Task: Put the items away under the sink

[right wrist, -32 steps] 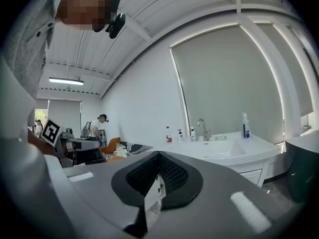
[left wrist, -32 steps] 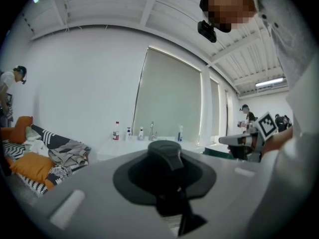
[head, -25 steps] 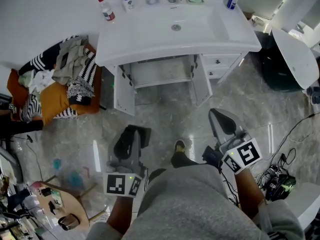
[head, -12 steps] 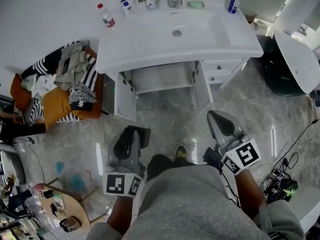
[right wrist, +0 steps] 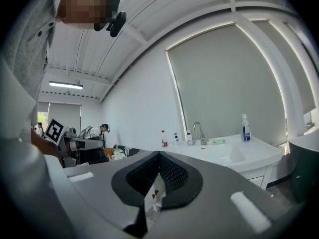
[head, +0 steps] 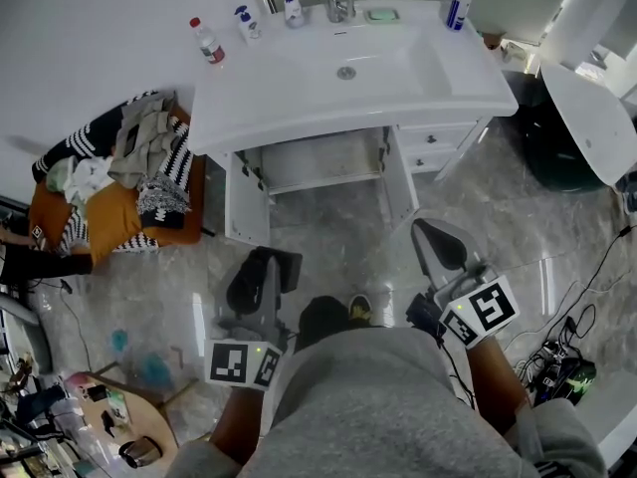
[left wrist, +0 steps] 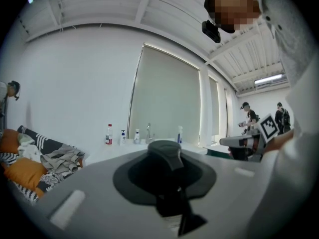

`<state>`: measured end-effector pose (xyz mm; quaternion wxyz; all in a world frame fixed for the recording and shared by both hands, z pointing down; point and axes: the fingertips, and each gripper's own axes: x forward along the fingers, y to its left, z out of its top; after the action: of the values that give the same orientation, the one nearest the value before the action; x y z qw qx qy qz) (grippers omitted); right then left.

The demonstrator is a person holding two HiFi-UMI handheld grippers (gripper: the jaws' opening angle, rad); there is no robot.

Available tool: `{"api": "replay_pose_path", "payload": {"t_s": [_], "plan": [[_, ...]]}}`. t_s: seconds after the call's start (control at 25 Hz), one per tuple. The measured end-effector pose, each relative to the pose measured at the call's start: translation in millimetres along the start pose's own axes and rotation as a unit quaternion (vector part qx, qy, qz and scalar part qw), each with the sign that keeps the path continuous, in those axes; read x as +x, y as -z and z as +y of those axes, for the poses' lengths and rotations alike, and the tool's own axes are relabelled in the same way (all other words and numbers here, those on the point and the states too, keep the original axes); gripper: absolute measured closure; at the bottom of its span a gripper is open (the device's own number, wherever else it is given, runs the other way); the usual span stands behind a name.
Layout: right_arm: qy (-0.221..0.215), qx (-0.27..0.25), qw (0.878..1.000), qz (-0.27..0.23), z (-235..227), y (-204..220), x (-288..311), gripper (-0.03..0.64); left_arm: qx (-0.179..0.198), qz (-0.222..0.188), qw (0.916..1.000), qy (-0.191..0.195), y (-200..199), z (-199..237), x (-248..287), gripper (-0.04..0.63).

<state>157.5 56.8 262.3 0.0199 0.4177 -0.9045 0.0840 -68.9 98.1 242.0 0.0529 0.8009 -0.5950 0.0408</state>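
On the white sink top [head: 299, 78] stand a red-capped bottle [head: 207, 41], two small pump bottles [head: 246, 22], a soap dish [head: 382, 13] and a blue bottle [head: 457, 0]. Below the sink top, the cabinet [head: 318, 157] has both doors swung open. My left gripper [head: 261, 282] and right gripper [head: 441, 245] hang low over the floor, well short of the sink, one on each side of my legs. Both are shut with nothing between the jaws. The left gripper view shows the bottles [left wrist: 108, 134] far off past the shut gripper [left wrist: 164, 151]. The right gripper [right wrist: 159, 158] points toward the faucet [right wrist: 201, 132].
A pile of clothes on orange cushions [head: 109, 182] lies left of the cabinet. A black bin [head: 552, 142] and a white lid [head: 592, 118] are at the right, cables [head: 562, 366] on the floor lower right, a small round table [head: 109, 411] lower left. People stand far off.
The view has shifted slightly and my foot has moved on the floor. Both grippers stay shut in about the same place.
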Motion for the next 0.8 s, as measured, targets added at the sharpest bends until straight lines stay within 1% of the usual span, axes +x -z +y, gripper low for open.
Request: {"api": "replay_pose_path", "payload": {"t_s": [0.44,0.8], "plan": [[-0.007,0.019,1.000,-0.002,2.5,4.7,-2.5,0.617,0.002,0.004,1.0000,-0.001,-6.7,-2.4,0.2,0.508],[-0.018,0.022,0.999,0.023,20.8,15.8,19.3,0.617,-0.003,0.017,0.9998,0.004,4.3,18.7,3.7,0.508]]}}
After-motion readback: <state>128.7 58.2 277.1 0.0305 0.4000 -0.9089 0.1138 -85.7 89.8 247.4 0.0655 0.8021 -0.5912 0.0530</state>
